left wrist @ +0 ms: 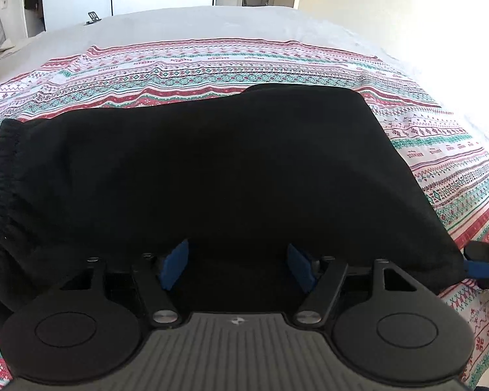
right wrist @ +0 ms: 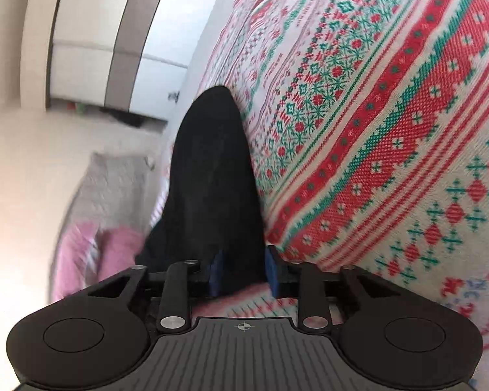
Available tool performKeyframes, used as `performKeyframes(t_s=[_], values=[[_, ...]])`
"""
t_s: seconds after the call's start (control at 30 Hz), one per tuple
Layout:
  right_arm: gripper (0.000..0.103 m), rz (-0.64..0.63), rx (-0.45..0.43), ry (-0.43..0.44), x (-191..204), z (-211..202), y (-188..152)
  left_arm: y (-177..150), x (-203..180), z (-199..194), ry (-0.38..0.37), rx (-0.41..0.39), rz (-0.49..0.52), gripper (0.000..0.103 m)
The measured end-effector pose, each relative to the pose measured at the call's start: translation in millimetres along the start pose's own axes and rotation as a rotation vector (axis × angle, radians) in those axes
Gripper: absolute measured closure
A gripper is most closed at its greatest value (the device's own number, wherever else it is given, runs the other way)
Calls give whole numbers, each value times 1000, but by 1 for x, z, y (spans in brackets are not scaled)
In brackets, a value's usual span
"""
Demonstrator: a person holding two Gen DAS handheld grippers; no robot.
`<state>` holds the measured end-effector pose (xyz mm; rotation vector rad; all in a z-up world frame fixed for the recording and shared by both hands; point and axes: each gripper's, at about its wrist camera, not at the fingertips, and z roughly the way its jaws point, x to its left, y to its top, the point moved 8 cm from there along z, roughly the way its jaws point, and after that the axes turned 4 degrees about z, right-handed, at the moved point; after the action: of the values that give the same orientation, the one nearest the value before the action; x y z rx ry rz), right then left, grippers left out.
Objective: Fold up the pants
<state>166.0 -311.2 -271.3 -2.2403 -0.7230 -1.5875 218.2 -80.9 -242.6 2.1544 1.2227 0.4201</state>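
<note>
The black pants (left wrist: pixel 212 163) are running off the left edge of my left view, so their waistband end is being cut off there. Their near edge is hiding the tips of my left gripper (left wrist: pixel 238 265), and I cannot tell whether my pads are touching cloth. Right of the pants, my right gripper (left wrist: pixel 482 265) is showing only a sliver at the frame edge. In my right view, the floor left of the pants, with something pink (right wrist: pixel 91 254), is blurring past recognition.

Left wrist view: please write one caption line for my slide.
Left gripper, jaws apart, at the near edge of folded black pants on a patterned bedcover; right gripper at their corner.
</note>
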Motion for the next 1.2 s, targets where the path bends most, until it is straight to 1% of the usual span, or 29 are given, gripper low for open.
performKeyframes(t_s=[0.07, 0.13, 0.23, 0.27, 0.3, 0.33, 0.4, 0.5, 0.6, 0.63, 0.77, 0.8, 0.83, 0.9, 1.0, 1.03, 1.07, 1.1, 1.13, 1.17, 1.2], values=[[75, -35, -11, -29, 5, 7, 2, -1, 2, -4, 5, -5, 5, 31], [70, -73, -17, -56, 12, 12, 1, -2, 0, -5, 6, -10, 12, 30], [67, -122, -28, -71, 18, 17, 0, -3, 1, -6, -1, -11, 12, 30], [68, -141, -32, -70, 21, 19, -1, -3, 0, -7, 0, -10, 15, 30], [78, -160, -36, -80, 24, 21, -2, -2, 0, -7, 1, -8, 19, 30], [85, -191, -43, -89, 29, 23, -4, -2, -1, -7, 1, -2, 24, 30], [89, -271, -80, -92, 47, 22, -6, 1, 0, -9, -5, 13, 20, 30], [90, -398, -139, -88, 80, 15, -10, 11, 0, -19, -25, 14, 3, 31], [90, -584, -185, -126, 114, 12, -21, 34, -9, -42, -44, -56, 39, 31], [90, -645, -191, -139, 124, 15, -26, 42, -13, -49, -62, -75, 41, 31], [90, -838, -178, -169, 153, 32, -51, 84, -41, -65, -191, -102, 28, 30], [90, -881, -173, -180, 158, 36, -57, 95, -51, -66, -212, -102, 47, 28], [90, -922, -163, -189, 159, 42, -65, 104, -63, -65, -217, -98, 84, 21], [90, -990, -145, -209, 161, 48, -75, 119, -86, -56, -180, -82, 185, 15], [90, -1065, -128, -234, 162, 56, -85, 127, -118, -27, -153, 6, 300, 15], [90, -1074, -126, -236, 162, 59, -86, 126, -128, -16, -131, 45, 331, 15], [90, -1076, -128, -236, 160, 57, -85, 124, -136, -3, -90, 85, 376, 15], [90, -1074, -128, -233, 160, 57, -83, 122, -142, 7, -50, 106, 423, 16], [90, -1068, -129, -230, 160, 58, -82, 119, -148, 18, 3, 119, 479, 19], [90, -1059, -130, -226, 158, 58, -79, 117, -153, 28, 53, 134, 531, 25], [90, -1048, -133, -225, 157, 57, -77, 115, -155, 36, 91, 144, 570, 47]])
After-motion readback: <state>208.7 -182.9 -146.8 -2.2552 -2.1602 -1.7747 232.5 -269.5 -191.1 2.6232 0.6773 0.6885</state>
